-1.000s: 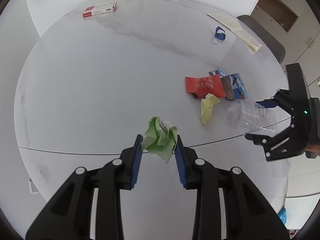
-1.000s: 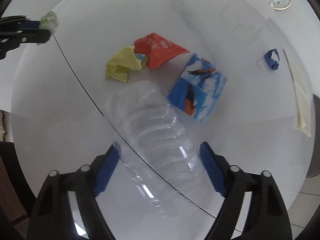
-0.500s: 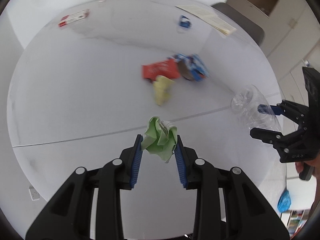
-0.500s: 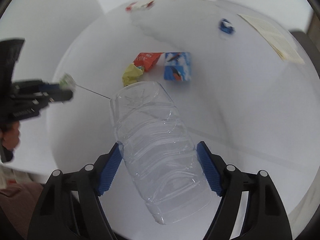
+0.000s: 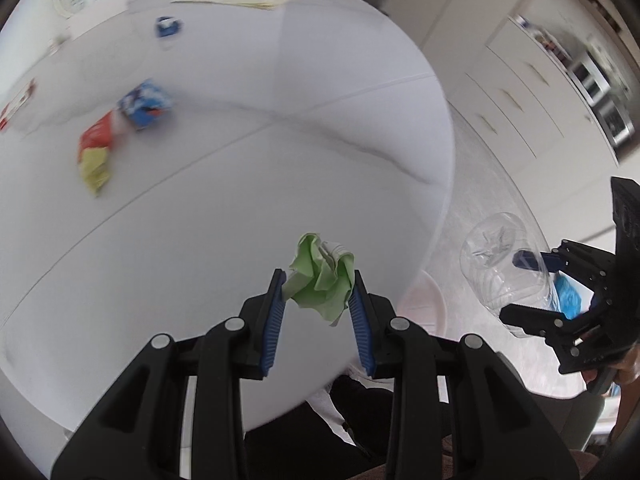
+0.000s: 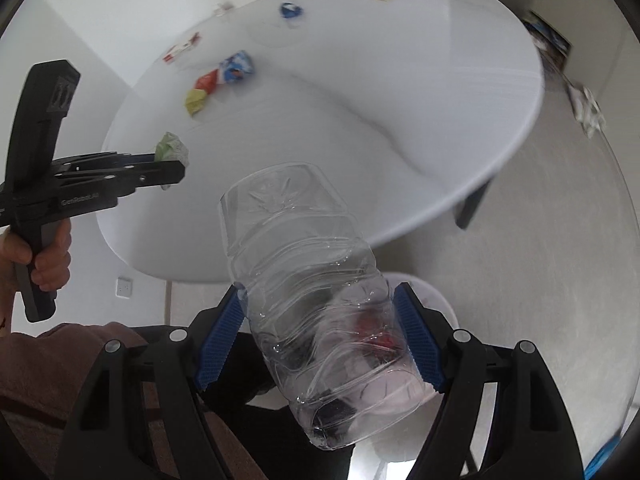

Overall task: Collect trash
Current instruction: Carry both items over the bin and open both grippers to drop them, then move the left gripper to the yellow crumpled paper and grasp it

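**Past the table's edge, both tongs loaded**

Between our left gripper's (image 5: 318,300) blue pads we pinch one crumpled green wad (image 5: 322,274), held over the rim of the white round table (image 5: 248,184). Our right gripper (image 6: 322,336) clamps one clear plastic bottle (image 6: 308,288), off the table above a pale bin (image 6: 432,296) on the floor. Four scraps lie on the tabletop: one yellow wad (image 5: 95,164) touching one red wrapper (image 5: 96,132), one blue carton (image 5: 145,105) just beside, and one small blue scrap (image 5: 167,26) well apart.
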`<state>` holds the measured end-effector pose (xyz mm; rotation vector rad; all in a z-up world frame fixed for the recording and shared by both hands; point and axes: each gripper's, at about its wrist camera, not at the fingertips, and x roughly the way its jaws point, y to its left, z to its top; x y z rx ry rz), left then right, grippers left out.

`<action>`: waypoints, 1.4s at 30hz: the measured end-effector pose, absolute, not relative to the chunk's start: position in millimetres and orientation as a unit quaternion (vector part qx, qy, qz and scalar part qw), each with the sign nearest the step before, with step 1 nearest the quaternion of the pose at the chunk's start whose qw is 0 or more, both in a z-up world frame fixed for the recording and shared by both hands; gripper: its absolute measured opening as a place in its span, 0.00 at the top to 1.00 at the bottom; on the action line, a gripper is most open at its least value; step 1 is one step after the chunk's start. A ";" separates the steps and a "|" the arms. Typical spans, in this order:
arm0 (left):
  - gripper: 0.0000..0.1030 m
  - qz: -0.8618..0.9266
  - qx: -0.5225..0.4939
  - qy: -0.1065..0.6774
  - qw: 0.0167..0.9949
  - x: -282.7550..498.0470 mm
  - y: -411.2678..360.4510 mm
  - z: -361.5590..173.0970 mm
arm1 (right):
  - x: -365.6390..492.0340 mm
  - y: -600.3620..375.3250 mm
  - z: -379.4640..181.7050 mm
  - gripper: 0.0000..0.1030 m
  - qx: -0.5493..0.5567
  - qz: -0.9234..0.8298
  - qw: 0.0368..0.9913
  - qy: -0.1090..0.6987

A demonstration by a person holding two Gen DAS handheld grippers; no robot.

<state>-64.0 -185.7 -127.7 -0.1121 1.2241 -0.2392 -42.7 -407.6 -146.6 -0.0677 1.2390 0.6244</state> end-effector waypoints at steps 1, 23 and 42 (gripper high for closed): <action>0.69 -0.124 -0.044 0.575 0.808 -65.5 -198.7 -129.1 | -45.2 -417.1 -148.4 0.26 -0.024 0.280 0.770 0.573; 0.19 -0.211 0.026 0.609 0.764 -92.0 -357.3 -184.7 | -54.8 -516.9 -211.5 0.26 0.021 0.216 0.770 0.600; 0.09 -0.108 -0.004 0.581 0.807 -89.5 -317.6 -143.3 | -62.7 -485.1 -251.6 0.06 -0.015 0.225 0.743 0.630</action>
